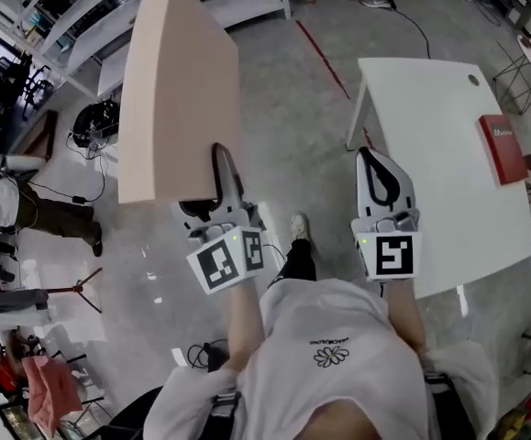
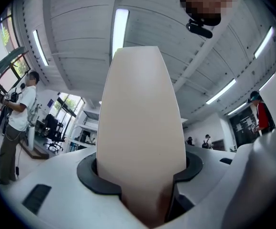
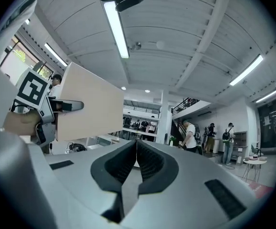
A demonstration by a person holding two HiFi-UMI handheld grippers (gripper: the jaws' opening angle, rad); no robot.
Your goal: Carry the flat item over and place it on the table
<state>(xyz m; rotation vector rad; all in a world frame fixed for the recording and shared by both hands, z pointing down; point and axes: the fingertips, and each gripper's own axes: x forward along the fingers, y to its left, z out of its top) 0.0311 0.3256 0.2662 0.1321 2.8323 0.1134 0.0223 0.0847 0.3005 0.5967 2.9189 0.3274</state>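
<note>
From the head view, the carry is under way. The left claw [image 1: 223,189] has a large, pale beige board [image 1: 178,81] by its near edge and holds it up over the bare floor [image 1: 293,108]. The board is well to the left of the white desk [image 1: 430,126] and not yet above it. The right claw [image 1: 375,168] hangs at the desk's near left edge and carries nothing. A flat red object [image 1: 502,148] lies on the far right of the desktop, and the rest of the top looks bare. I'd say the next move is to swing the board rightward over the open part of the desk, tip it flat and lower it clear of the red object before letting go. A panel this wide held at one edge will probably want to sag or twist, so the free claw may have to steady it.

In the left gripper view, the board rises straight out from between the jaws and fills the middle of the picture, with both pads pressed against its faces.

In the right gripper view, the ribbed jaws meet with nothing between them, so this claw is closed and empty. The board and the left claw show off to the left.

No box, bin or tray is in sight.
</note>
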